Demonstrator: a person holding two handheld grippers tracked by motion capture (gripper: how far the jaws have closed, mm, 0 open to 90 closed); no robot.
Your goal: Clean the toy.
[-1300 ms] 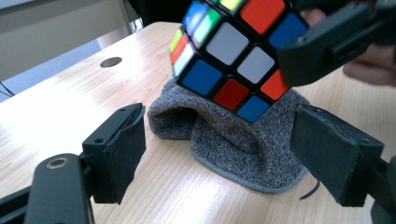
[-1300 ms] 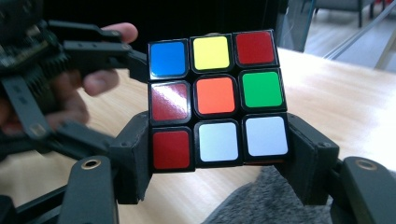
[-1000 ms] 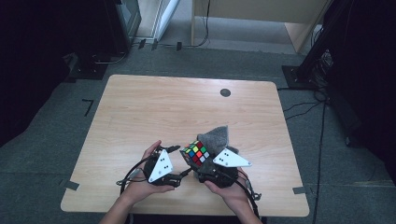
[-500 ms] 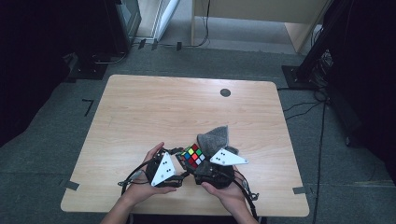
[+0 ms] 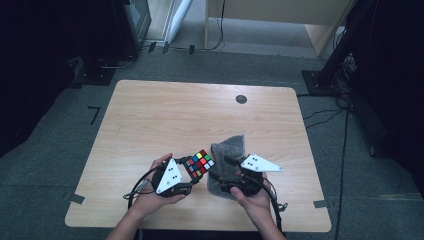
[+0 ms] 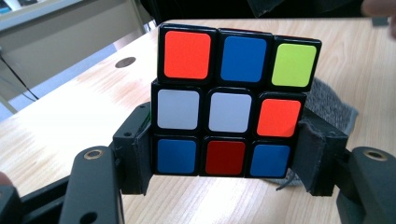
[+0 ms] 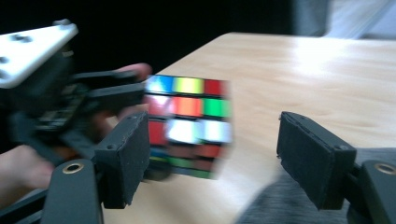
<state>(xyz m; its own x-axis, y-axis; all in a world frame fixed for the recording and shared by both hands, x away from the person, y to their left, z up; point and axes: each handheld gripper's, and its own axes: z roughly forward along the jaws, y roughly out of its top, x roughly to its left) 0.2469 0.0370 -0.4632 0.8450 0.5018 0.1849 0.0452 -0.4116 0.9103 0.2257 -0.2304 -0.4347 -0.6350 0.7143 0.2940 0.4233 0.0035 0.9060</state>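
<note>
- Black-framed puzzle cube (image 6: pixel 231 100) sits clamped in my left hand-held gripper (image 6: pixel 224 163); the two black jaws press against its bottom row from either side
- Facing that gripper's camera, the cube shows orange, blue and lime-green tiles on top, two white tiles and an orange one across the middle, then blue, red and blue below
- From the high view the cube (image 5: pixel 198 163) is near the front edge of the wooden worktop (image 5: pixel 165 120), held up at the tip of the left hand-held gripper (image 5: pixel 186 172), with my left hand (image 5: pixel 150 200) wrapped around the handle
- My right hand-held gripper (image 7: pixel 212 154) holds nothing: its jaws stand wide apart, and the cube (image 7: pixel 189 126) appears blurred beyond them, nearer the left jaw
- In the right gripper view I cannot tell whether that jaw touches the cube or is just in front of it
- Grey felt-like cloth (image 5: pixel 227 160) lies on the worktop just right of the cube, under the right hand-held gripper (image 5: pixel 231 175) and my right hand (image 5: pixel 257 202)
- A small dark round disc (image 5: pixel 241 99) sits toward the far edge of the worktop, well apart from everything else
</note>
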